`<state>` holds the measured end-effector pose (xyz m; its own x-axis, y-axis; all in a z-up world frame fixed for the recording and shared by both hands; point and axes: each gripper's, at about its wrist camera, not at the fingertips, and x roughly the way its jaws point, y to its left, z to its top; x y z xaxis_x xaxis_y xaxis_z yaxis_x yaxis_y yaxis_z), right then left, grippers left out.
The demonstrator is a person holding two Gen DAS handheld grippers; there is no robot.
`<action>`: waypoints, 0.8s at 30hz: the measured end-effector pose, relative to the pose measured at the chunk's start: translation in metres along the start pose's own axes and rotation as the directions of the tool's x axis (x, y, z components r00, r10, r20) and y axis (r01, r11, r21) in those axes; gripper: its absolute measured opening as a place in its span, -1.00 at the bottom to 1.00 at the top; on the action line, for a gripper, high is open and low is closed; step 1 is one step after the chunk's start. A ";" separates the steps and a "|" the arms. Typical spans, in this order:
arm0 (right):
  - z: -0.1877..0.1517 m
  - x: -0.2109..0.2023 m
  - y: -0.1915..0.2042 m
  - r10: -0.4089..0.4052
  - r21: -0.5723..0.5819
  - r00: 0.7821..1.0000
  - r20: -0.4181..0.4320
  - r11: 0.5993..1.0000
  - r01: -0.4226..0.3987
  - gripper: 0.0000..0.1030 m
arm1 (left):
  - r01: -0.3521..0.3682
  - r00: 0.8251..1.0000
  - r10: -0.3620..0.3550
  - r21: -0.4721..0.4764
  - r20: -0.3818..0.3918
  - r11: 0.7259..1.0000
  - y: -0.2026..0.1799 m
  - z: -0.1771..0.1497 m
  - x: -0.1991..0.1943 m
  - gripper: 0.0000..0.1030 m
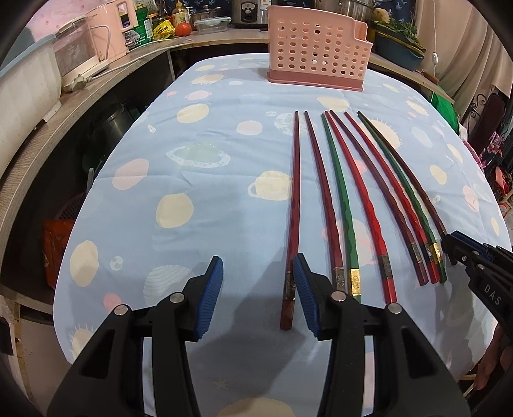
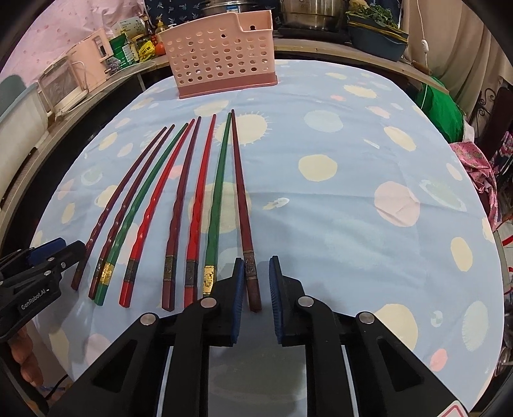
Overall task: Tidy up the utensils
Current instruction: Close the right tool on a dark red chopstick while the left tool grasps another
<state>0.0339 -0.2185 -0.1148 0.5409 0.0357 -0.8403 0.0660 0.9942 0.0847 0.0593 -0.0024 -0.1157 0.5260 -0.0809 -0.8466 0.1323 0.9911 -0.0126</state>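
Note:
Several chopsticks, dark red, red and green, lie side by side on the blue tablecloth point(image 1: 192, 199), thick ends toward me. A pink perforated utensil holder point(image 1: 315, 61) stands at the far end; it also shows in the right wrist view point(image 2: 221, 53). My left gripper point(image 1: 258, 295) is open, its right pad beside the leftmost dark red chopstick point(image 1: 295, 199). My right gripper point(image 2: 255, 298) is open, with the thick end of the rightmost dark red chopstick point(image 2: 242, 205) between its pads, not clamped. Each gripper shows at the edge of the other's view: right point(image 1: 474, 256), left point(image 2: 41, 259).
A counter point(image 1: 105, 73) along the left and back holds pink appliances point(image 1: 109, 29), jars, a tomato point(image 1: 183, 29), a rice cooker and steel pots. A dark tray of greens point(image 2: 375, 35) sits back right. Green and pink cloth point(image 2: 449, 106) lies beyond the table's right edge.

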 end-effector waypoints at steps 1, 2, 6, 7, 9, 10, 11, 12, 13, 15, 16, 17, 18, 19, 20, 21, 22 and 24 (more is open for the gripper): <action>0.000 0.000 -0.001 -0.001 0.001 1.000 0.000 1.000 0.001 -0.79 | 0.001 1.000 -0.001 0.000 0.001 1.000 0.000 -0.001 0.000 -0.16; 0.000 0.000 -0.002 -0.001 0.003 1.000 0.000 1.000 0.001 -0.81 | 0.002 1.000 -0.002 0.001 0.001 1.000 0.000 -0.001 0.000 -0.16; -0.001 -0.001 -0.003 -0.002 0.004 1.000 0.000 1.000 0.002 -0.83 | 0.017 1.000 -0.017 -0.004 -0.004 1.000 0.001 -0.002 -0.001 -0.16; -0.001 -0.001 -0.003 -0.002 0.004 1.000 0.000 1.000 0.002 -0.83 | 0.025 1.000 -0.025 -0.007 -0.008 1.000 0.002 -0.003 0.000 -0.16; -0.002 -0.001 -0.003 -0.001 0.005 1.000 0.000 1.000 0.001 -0.83 | 0.043 0.998 -0.044 -0.017 -0.037 0.999 0.003 -0.005 0.002 -0.17; -0.002 -0.001 -0.004 0.000 0.006 1.000 0.000 1.000 0.000 -0.83 | 0.052 0.998 -0.053 -0.025 -0.036 0.998 0.004 -0.006 0.001 -0.17; -0.002 -0.001 -0.003 -0.001 0.006 1.000 0.000 1.000 0.001 -0.83 | 0.060 0.998 -0.061 -0.030 -0.034 0.998 0.004 -0.007 -0.001 -0.17; -0.002 -0.001 -0.004 -0.001 0.006 1.000 0.001 1.000 0.001 -0.83 | 0.060 0.998 -0.061 -0.027 -0.035 0.998 0.004 -0.008 -0.002 -0.17; -0.002 -0.001 -0.004 -0.001 0.006 1.000 0.001 1.000 0.001 -0.83 | 0.057 0.998 -0.058 -0.025 -0.037 0.998 0.004 -0.008 -0.001 -0.17; -0.003 -0.002 -0.004 -0.002 0.006 1.000 0.001 1.000 0.002 -0.83 | 0.054 0.998 -0.055 -0.025 -0.035 0.998 0.004 -0.009 -0.001 -0.18; -0.003 -0.002 -0.004 -0.002 0.005 1.000 0.001 1.000 0.002 -0.83 | 0.053 0.998 -0.053 -0.025 -0.035 0.998 0.004 -0.010 -0.001 -0.18; -0.003 -0.002 -0.004 -0.001 0.005 1.000 0.001 1.000 0.001 -0.83 | 0.053 0.998 -0.054 -0.027 -0.034 0.998 0.004 -0.010 -0.001 -0.22; -0.003 -0.002 -0.004 -0.001 0.006 1.000 0.001 1.000 0.001 -0.83 | 0.059 0.998 -0.060 -0.030 -0.032 0.998 0.004 -0.010 -0.001 -0.26; -0.003 -0.002 -0.004 -0.001 0.006 1.000 0.001 1.000 0.001 -0.83 | 0.065 0.997 -0.066 -0.031 -0.032 0.997 0.005 -0.010 -0.002 -0.38; -0.003 -0.002 -0.004 0.000 0.006 1.000 0.000 1.000 0.000 -0.83 | 0.070 0.997 -0.071 -0.028 -0.032 0.997 0.004 -0.010 -0.002 -0.52; -0.004 -0.002 -0.004 0.000 0.007 1.000 0.001 1.000 0.000 -0.83 | 0.077 0.996 -0.078 -0.026 -0.034 0.997 0.004 -0.010 -0.002 -0.58; -0.004 -0.002 -0.004 0.000 0.007 1.000 0.001 1.000 0.000 -0.83 | 0.084 0.996 -0.084 -0.023 -0.036 0.996 0.003 -0.010 -0.002 -0.70; -0.004 -0.002 -0.004 0.001 0.007 1.000 0.001 1.000 -0.001 -0.83 | 0.098 0.994 -0.098 -0.019 -0.041 0.995 0.002 -0.011 -0.003 -0.83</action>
<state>0.0290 -0.2226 -0.1152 0.5417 0.0364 -0.8398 0.0714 0.9935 0.0890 0.0488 0.0013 -0.1192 0.4758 -0.1737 -0.8623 0.1670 0.9803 -0.1053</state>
